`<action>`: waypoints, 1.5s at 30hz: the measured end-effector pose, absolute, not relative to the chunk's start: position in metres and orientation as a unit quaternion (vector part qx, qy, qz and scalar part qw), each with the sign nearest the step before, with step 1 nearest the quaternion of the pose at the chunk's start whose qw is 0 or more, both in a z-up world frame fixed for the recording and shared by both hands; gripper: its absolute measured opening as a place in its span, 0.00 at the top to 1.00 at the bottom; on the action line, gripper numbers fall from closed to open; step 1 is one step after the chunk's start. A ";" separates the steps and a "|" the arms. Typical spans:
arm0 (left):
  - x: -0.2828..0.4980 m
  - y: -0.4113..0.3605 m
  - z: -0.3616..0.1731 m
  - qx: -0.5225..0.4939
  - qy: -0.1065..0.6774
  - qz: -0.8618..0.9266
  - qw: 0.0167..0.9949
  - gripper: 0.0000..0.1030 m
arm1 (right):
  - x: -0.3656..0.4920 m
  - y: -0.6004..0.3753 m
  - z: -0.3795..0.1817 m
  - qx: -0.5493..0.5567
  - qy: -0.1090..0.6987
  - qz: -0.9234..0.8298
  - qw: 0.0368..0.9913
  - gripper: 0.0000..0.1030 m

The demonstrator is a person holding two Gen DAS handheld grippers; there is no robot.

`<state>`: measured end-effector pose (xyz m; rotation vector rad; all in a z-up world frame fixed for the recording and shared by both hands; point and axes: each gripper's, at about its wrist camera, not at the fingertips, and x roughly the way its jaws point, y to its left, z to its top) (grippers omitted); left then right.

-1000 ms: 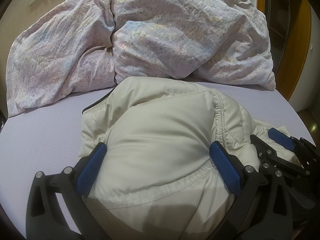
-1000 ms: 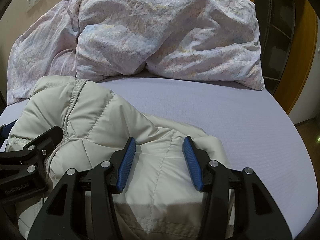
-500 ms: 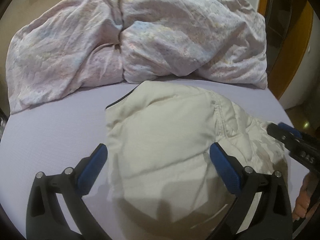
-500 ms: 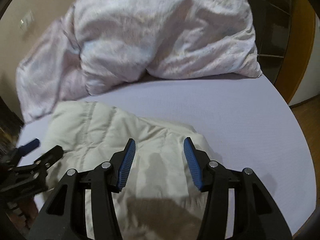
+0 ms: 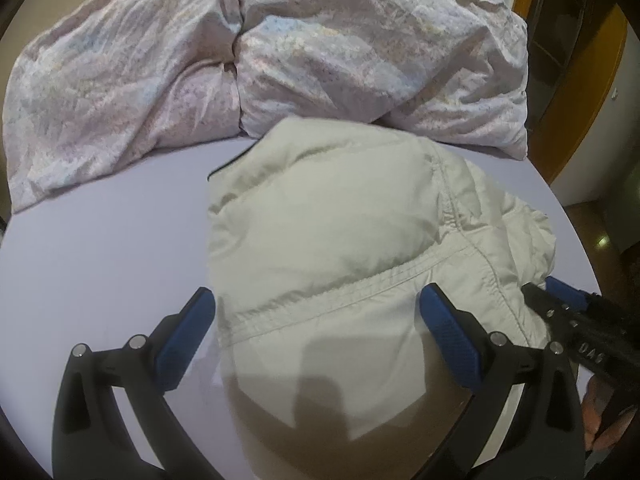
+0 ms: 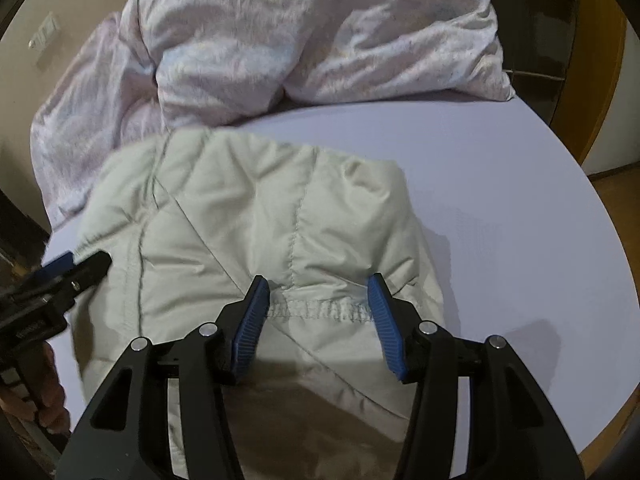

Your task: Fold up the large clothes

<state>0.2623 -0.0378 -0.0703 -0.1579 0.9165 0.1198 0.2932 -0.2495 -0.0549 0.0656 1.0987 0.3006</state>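
Note:
A cream puffy jacket (image 5: 340, 240) lies folded in a bundle on the lilac bed sheet (image 5: 100, 260); it also shows in the right wrist view (image 6: 248, 220). My left gripper (image 5: 316, 332) is open, raised above the jacket's near hem, holding nothing. My right gripper (image 6: 318, 312) is open above the jacket's stitched seam, holding nothing. The right gripper also shows at the right edge of the left wrist view (image 5: 568, 312), and the left gripper shows at the left edge of the right wrist view (image 6: 68, 268).
A crumpled pale floral duvet (image 5: 260, 48) is heaped at the back of the bed, also in the right wrist view (image 6: 300, 40). The sheet (image 6: 500, 200) lies bare right of the jacket. A wooden door frame (image 5: 592, 80) and floor lie to the right.
Both grippers have lifted back from the jacket, which has settled flatter on the bed. The left gripper's jaws no longer press its sides. The right gripper moved right.

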 end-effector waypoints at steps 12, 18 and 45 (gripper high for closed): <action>0.268 -0.037 -0.083 -0.075 0.448 0.061 0.889 0.02 | 0.301 -0.245 -0.070 0.025 0.535 0.146 0.832 0.47; 0.269 -0.037 -0.085 -0.068 0.442 0.066 0.892 0.02 | 0.305 -0.243 -0.072 0.020 0.538 0.146 0.830 0.46; 0.261 -0.021 -0.076 -0.112 0.446 0.053 0.887 0.02 | 0.310 -0.250 -0.058 0.046 0.566 0.157 0.808 0.35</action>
